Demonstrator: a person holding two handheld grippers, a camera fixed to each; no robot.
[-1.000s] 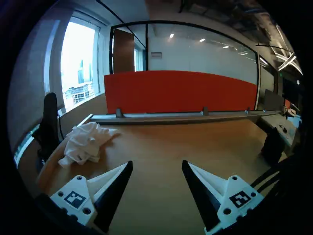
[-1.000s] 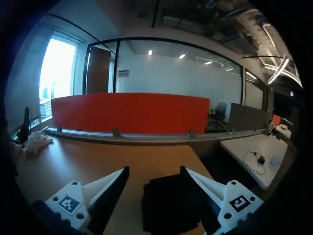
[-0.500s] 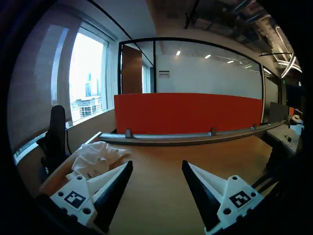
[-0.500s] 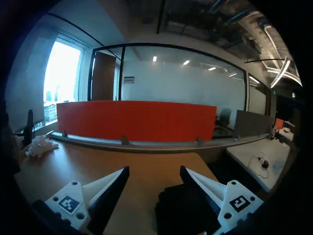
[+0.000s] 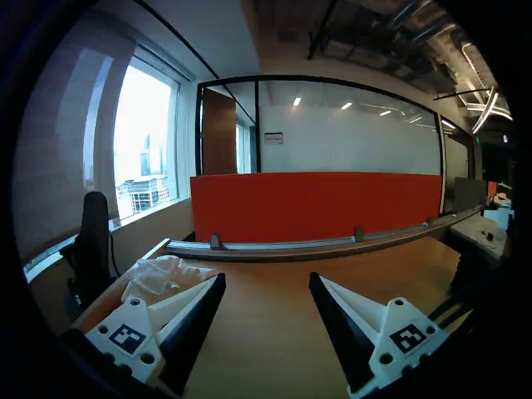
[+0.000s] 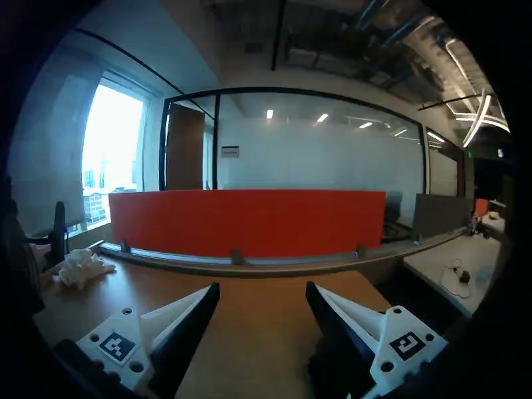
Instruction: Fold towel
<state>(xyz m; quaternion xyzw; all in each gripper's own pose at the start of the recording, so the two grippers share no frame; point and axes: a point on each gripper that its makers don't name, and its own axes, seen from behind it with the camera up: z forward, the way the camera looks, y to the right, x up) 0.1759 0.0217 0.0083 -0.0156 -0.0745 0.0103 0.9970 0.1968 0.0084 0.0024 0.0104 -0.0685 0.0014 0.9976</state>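
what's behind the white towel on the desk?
Behind the white towel runs a grey rail, then the orange divider. A black chair stands beside it, past the desk edge. The left gripper covers the towel's near edge.

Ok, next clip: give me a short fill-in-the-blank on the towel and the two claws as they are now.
1. The towel on the wooden table is ____ in colour.
2. It lies in a crumpled heap, not yet ____.
3. The left claw and right claw both stand ____, holding nothing.
4. In the left gripper view the towel lies to the ____ of the claw.
Missing words: white; folded; open; left.
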